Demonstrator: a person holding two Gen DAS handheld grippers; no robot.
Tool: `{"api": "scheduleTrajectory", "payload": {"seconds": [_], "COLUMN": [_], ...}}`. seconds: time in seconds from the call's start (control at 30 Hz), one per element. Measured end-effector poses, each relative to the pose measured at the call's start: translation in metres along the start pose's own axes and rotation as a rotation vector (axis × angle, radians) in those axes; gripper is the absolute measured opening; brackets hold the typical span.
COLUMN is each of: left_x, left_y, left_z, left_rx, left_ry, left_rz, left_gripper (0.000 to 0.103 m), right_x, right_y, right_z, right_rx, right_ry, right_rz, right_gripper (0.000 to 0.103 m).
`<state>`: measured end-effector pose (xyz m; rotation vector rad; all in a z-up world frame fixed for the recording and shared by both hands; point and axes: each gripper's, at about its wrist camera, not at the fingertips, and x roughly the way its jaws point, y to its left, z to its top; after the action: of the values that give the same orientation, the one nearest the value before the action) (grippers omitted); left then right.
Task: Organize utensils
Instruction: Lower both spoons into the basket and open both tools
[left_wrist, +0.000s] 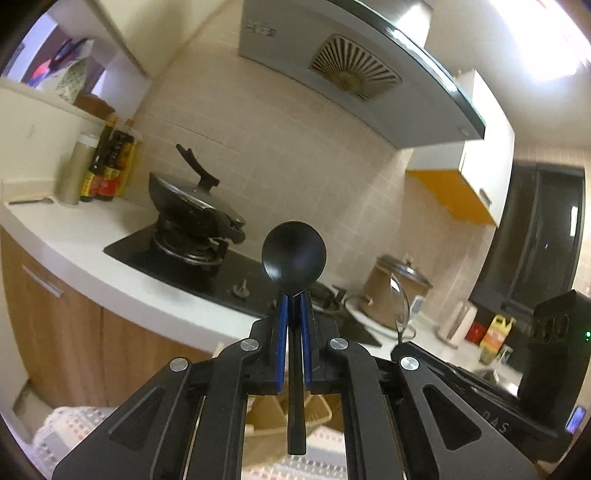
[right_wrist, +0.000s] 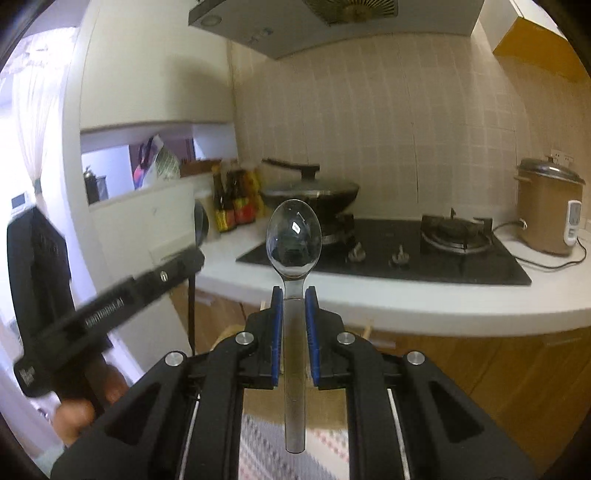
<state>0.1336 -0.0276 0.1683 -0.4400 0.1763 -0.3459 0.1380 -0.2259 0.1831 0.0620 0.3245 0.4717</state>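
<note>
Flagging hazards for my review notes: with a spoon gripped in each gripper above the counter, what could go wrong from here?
1. The clear spoon is pinched on its smooth handle by the right gripper; it might slip or pivot.
2. The left gripper holds the black spoon just below its bowl, the long handle trailing back; it could snag.
3. The grippers are close together; the spoons might collide.

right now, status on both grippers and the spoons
Left gripper shut on black spoon. Right gripper shut on clear spoon. Both held in the air before the counter; nothing in the way.
</note>
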Motion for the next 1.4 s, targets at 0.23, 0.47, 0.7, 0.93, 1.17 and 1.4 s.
{"api": "scheduleTrajectory", "payload": {"seconds": [0.23, 0.47, 0.7, 0.93, 1.17, 1.4], "left_x": [0.031, 0.046, 0.057, 0.062, 0.064, 0.058], "left_y": [0.004, 0.013, 0.033, 0.049, 0.055, 0.06], "left_z": [-0.013, -0.024, -0.039, -0.044, -0.05, -0.049], "left_rx": [0.029, 0.068, 0.031, -0.012, -0.009, 0.004], "left_ry": [-0.045, -0.094, -0.095, -0.093, -0.088, -0.081], "left_rz": [0.006, 0.065, 0.129, 0.142, 0.149, 0.162], "left_gripper": [0.005, 0.005, 0.005, 0.005, 0.005, 0.019], "right_x": [0.044, 0.082, 0.109, 0.117, 0.122, 0.12], "right_y": [-0.006, -0.01, -0.024, -0.025, -0.02, -0.023], "right_z": [0.008, -0.004, -0.024, -0.03, -0.035, -0.04], "right_rx": [0.02, 0.038, 0.071, 0.065, 0.026, 0.009], "right_ry": [-0.053, -0.052, -0.028, -0.023, -0.024, 0.001], "right_rz": [-0.029, -0.009, -0.011, 0.003, 0.012, 0.024], "right_gripper": [0.01, 0.01, 0.01, 0.01, 0.01, 0.011]}}
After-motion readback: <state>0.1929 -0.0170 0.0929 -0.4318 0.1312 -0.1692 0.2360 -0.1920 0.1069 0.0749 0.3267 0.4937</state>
